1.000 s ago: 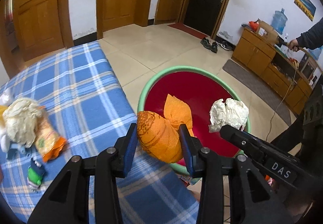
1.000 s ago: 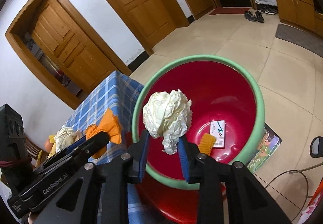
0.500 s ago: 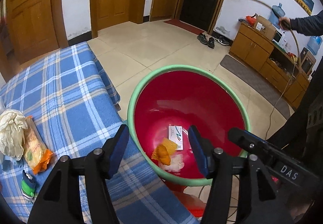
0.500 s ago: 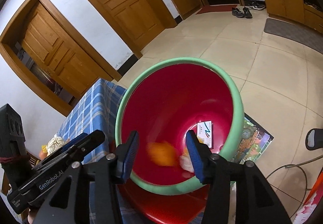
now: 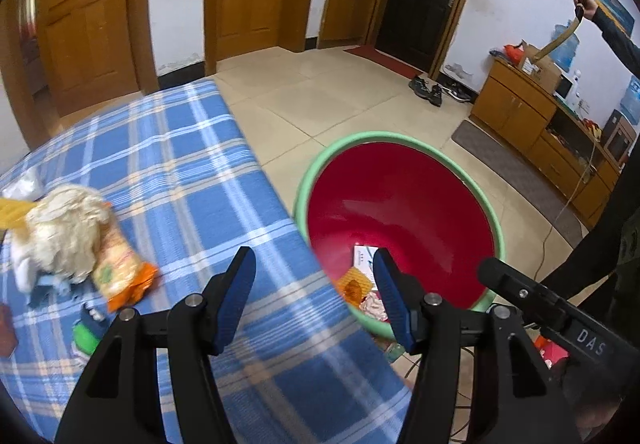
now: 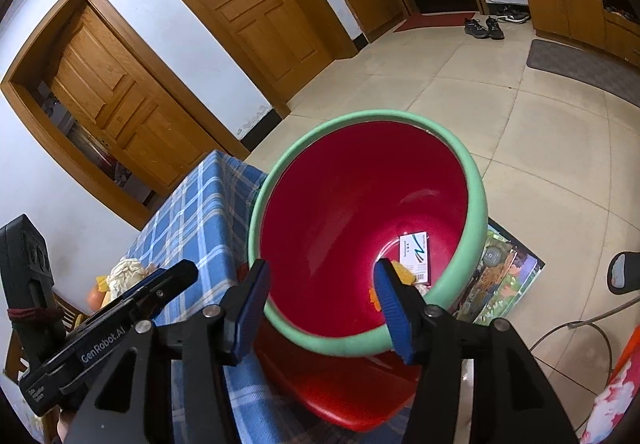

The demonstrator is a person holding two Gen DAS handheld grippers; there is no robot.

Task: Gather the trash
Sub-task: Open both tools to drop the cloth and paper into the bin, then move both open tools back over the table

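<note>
The left gripper [image 5: 312, 294] is held with its fingers apart and empty over the table [image 5: 192, 164] edge, just beside the green-rimmed red basin [image 5: 400, 196]. The right gripper [image 6: 322, 302] is opening, nothing between its fingers, above the basin's near rim; dropped trash [image 5: 356, 286] lies inside, more trash [image 5: 72, 232] remains on the table.

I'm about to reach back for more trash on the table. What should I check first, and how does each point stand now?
1. Left gripper empty: ok, jaws apart, nothing between.
2. Right gripper empty: ok, jaws opening, nothing held.
3. Dropped pieces inside the basin: ok, orange wrapper and card lie at the bottom.
4. Trash left on the tablecloth: not ok, paper wad and snack bag remain.
5. Basin steady: cannot tell.
</note>
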